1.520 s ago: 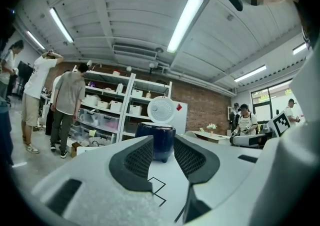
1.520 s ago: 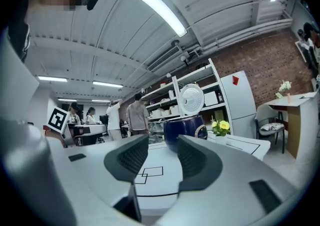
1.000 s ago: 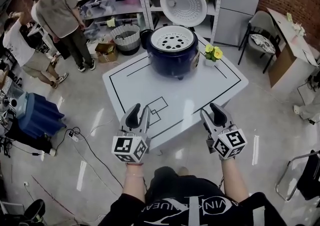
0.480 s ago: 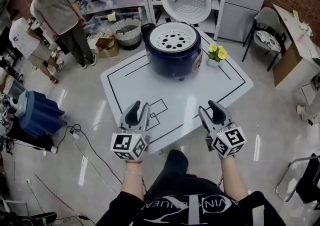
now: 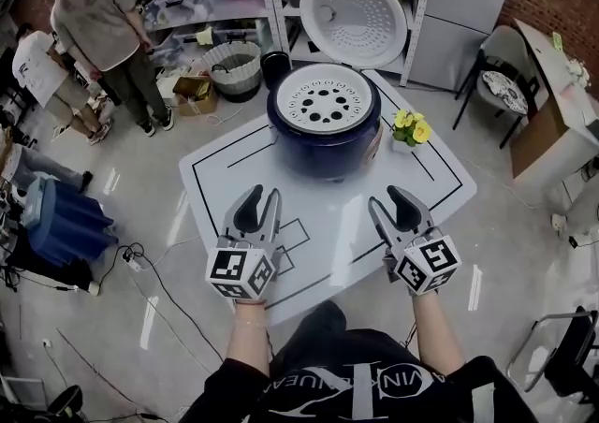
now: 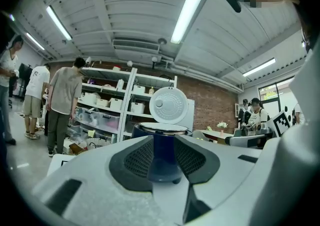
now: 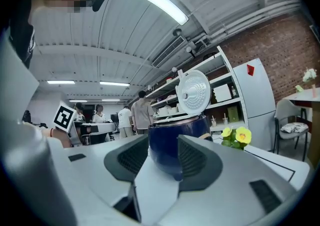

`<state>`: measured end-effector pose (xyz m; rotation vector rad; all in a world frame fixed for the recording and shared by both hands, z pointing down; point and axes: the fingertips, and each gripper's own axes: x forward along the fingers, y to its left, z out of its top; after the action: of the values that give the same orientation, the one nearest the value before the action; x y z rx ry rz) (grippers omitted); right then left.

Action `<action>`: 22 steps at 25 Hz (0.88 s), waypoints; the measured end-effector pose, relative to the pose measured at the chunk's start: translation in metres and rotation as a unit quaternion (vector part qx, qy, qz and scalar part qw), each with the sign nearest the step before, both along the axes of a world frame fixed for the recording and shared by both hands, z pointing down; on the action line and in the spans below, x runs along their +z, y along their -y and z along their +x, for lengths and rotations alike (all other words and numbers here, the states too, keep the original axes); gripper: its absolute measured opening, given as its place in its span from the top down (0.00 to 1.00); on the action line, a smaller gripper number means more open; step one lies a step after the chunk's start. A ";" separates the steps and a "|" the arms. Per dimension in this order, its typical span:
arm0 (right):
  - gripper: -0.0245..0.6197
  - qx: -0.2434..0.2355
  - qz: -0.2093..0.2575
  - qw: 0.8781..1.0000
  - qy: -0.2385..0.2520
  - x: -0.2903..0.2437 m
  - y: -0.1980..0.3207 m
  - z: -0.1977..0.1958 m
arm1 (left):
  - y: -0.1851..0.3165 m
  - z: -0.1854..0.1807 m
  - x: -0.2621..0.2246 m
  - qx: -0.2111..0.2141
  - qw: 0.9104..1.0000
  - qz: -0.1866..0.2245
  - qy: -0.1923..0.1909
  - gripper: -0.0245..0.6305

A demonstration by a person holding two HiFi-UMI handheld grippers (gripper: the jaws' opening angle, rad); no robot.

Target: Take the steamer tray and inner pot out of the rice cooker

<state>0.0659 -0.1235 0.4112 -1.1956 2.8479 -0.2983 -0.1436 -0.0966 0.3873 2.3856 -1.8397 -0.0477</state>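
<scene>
A dark blue rice cooker (image 5: 324, 131) stands at the far side of the white table (image 5: 234, 178), its lid (image 5: 354, 6) raised upright behind it. In its mouth lies the white steamer tray (image 5: 325, 95) with several round holes; the inner pot is hidden beneath it. My left gripper (image 5: 256, 209) hovers over the table's near edge, jaws open and empty, well short of the cooker (image 6: 161, 150). To the right, my right gripper (image 5: 401, 207) is likewise open with nothing in it. The cooker (image 7: 177, 142) shows through the gap between its jaws.
A small pot of yellow flowers (image 5: 410, 127) sits just right of the cooker. Shelving (image 5: 234, 0) with boxes stands behind the table, a fridge (image 5: 463, 9) and chair (image 5: 501, 75) at the right. People (image 5: 98, 28) stand at the left; cables and a blue box (image 5: 61, 225) lie on the floor.
Both grippers have come forward together toward the table and now reach over its near edge. The cooker looks closer. Their jaws stand as before.
</scene>
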 end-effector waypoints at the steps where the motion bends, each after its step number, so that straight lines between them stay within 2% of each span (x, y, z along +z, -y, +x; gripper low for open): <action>1: 0.70 -0.002 0.001 1.000 0.000 -0.001 0.007 -0.003 | 0.007 -0.002 -0.001 -0.001 1.000 0.000 0.000 0.81; 12: 0.70 -0.013 0.019 1.000 0.004 -0.019 0.065 -0.024 | 0.064 -0.021 -0.011 -0.009 1.000 0.007 -0.013 0.81; 17: 0.70 0.002 0.027 1.000 0.007 -0.027 0.085 -0.023 | 0.081 -0.021 -0.015 -0.009 1.000 0.011 -0.019 0.81; 22: 0.70 -0.008 0.031 0.999 0.000 -0.038 0.108 -0.030 | 0.100 -0.023 -0.020 -0.013 1.000 0.007 -0.022 0.81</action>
<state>0.0356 -0.2319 0.3730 -1.1624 2.8444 -0.2079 -0.1663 -0.1961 0.3677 2.3514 -1.8568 -0.1158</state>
